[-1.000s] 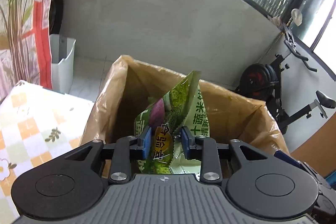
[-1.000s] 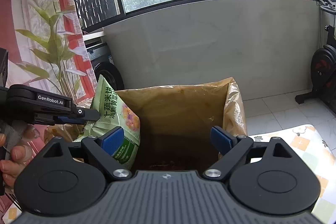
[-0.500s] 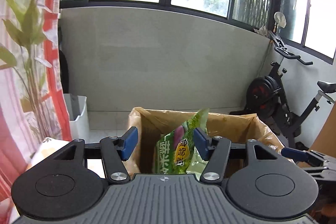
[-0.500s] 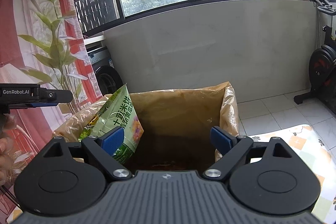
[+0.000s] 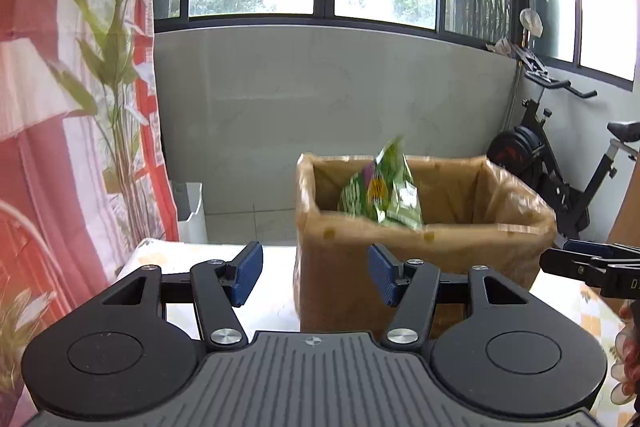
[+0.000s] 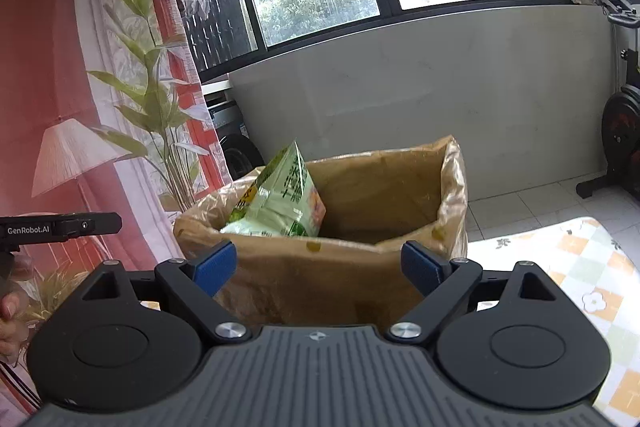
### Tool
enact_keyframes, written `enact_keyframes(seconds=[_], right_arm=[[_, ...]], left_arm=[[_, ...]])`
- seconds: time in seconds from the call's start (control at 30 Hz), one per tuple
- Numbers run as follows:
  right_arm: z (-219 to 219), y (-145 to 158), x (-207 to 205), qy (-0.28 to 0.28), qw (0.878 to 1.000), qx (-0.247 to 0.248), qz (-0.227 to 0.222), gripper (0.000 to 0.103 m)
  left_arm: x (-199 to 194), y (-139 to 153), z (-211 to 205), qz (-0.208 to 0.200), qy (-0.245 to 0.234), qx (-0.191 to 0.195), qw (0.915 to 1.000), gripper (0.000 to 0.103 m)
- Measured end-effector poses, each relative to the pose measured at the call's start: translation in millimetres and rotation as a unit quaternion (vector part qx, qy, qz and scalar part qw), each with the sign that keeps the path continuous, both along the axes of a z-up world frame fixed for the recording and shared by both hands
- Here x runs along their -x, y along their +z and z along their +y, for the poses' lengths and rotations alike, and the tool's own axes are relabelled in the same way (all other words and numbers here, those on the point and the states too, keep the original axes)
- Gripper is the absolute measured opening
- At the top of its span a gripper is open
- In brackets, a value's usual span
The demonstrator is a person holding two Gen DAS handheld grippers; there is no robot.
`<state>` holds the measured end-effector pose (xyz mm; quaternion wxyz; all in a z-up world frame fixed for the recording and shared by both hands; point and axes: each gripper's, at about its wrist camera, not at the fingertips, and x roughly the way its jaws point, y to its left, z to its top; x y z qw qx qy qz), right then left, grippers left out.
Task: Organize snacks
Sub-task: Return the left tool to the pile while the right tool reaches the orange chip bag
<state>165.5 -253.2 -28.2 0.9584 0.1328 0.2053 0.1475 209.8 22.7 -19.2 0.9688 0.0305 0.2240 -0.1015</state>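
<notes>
**Both Grippers Empty, Snack Bag Resting in the Lined Box**

**Left gripper.** The left gripper (image 5: 315, 274) has its jaws parted to a moderate gap. Nothing lies between the blue pads (image 5: 247, 273), and neither pad touches any object. The gripper sits short of the box, with its fingers framing the near left corner of the box in the left wrist view.

**Right gripper.** The right gripper (image 6: 318, 267) has its jaws spread wide, with nothing between them. Its blue pads (image 6: 420, 266) stand in front of the near wall of the box without visible contact. In the left wrist view, one finger of this gripper enters from the right edge, beside the box.

**Snack bag.** The green snack bag (image 6: 280, 203) stands tilted inside the box, leaning toward the left side as the right wrist view shows it. Its upper end rises above the rim. In the left wrist view the bag (image 5: 380, 187) appears blurred. No gripper touches it.

**Box.** The cardboard box (image 5: 420, 259) is lined with a brown plastic bag folded over its rim. It stands on a table (image 6: 580, 267) covered with a checked, flower-printed cloth.

**Surroundings.** A red and white curtain (image 5: 60, 147) with a leaf pattern hangs at the left. A white bin (image 5: 192, 211) stands on the floor beyond the table. An exercise bike (image 5: 560, 163) stands at the right, against the low grey wall under the windows. Fingers of a person's hand (image 6: 12, 319) show at the left edge of the right wrist view.
</notes>
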Motion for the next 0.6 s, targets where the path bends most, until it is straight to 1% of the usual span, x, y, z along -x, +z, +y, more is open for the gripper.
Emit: enact_keyframes(seconds=[0.13, 0.27, 0.37, 0.5, 0.57, 0.6], right_arm=[[9.0, -26.6, 28.4, -0.002, 1.000, 0.013, 0.017, 0.092], [22.5, -61.1, 49.1, 0.023, 0.996, 0.057, 0.057, 0.092], [35.6, -81.8, 61.9, 0.053, 0.990, 0.103, 0.077, 0.092], [53.5, -100.3, 76.4, 0.103, 0.977, 0.167, 0.085, 0.092], [59.2, -106.4, 81.6, 0.112, 0.973, 0.183, 0.086, 0.093], [60.7, -109.3, 81.7, 0.114, 0.972, 0.183, 0.091, 0.093]], left_arm=[[21.4, -27.1, 7.1, 0.015, 0.005, 0.015, 0.9998, 0.061], [40.7, -57.7, 6.5, 0.029, 0.010, 0.031, 0.9990, 0.061], [51.9, -78.1, 0.2, 0.041, 0.012, 0.031, 0.9986, 0.061], [63.4, -105.0, -10.8, 0.051, 0.009, 0.005, 0.9986, 0.061], [68.8, -115.2, -13.0, 0.059, 0.007, 0.006, 0.9982, 0.061], [70.5, -119.4, -12.7, 0.063, 0.006, 0.011, 0.9979, 0.061]])
